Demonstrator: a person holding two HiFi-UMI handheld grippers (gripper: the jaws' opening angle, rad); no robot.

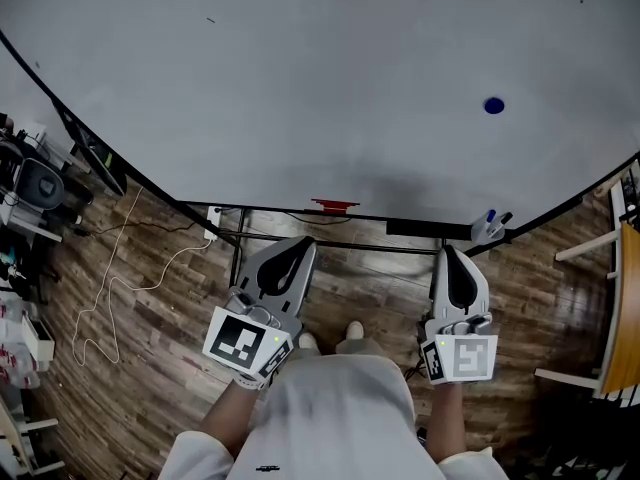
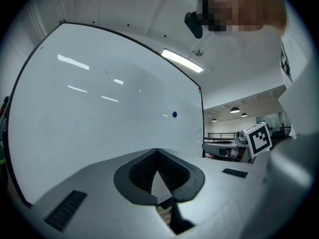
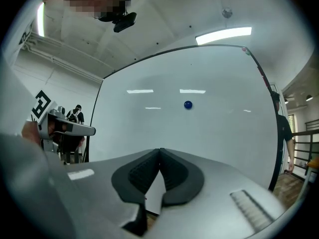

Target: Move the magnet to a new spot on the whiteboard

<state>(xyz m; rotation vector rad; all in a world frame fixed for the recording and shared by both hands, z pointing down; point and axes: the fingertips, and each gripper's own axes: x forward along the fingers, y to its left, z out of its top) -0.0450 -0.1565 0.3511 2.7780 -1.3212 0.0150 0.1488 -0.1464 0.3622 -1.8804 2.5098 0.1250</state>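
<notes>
A small blue round magnet [image 1: 494,106] sticks to the large whiteboard [image 1: 300,88] toward its right side. It also shows as a dot in the left gripper view [image 2: 174,114] and in the right gripper view [image 3: 188,104]. Both grippers are held low in front of the person, well short of the board. My left gripper [image 1: 298,248] is shut with its tips together [image 2: 158,152] and nothing in it. My right gripper [image 1: 451,255] is shut too, jaw tips touching [image 3: 160,152], and empty.
An eraser or red clip [image 1: 334,206] sits at the board's lower edge, and markers [image 1: 490,224] lie on the tray at the right. A white cable [image 1: 120,278] trails over the wood floor. Shelving and clutter [image 1: 30,198] stand at left, a wooden frame [image 1: 610,298] at right.
</notes>
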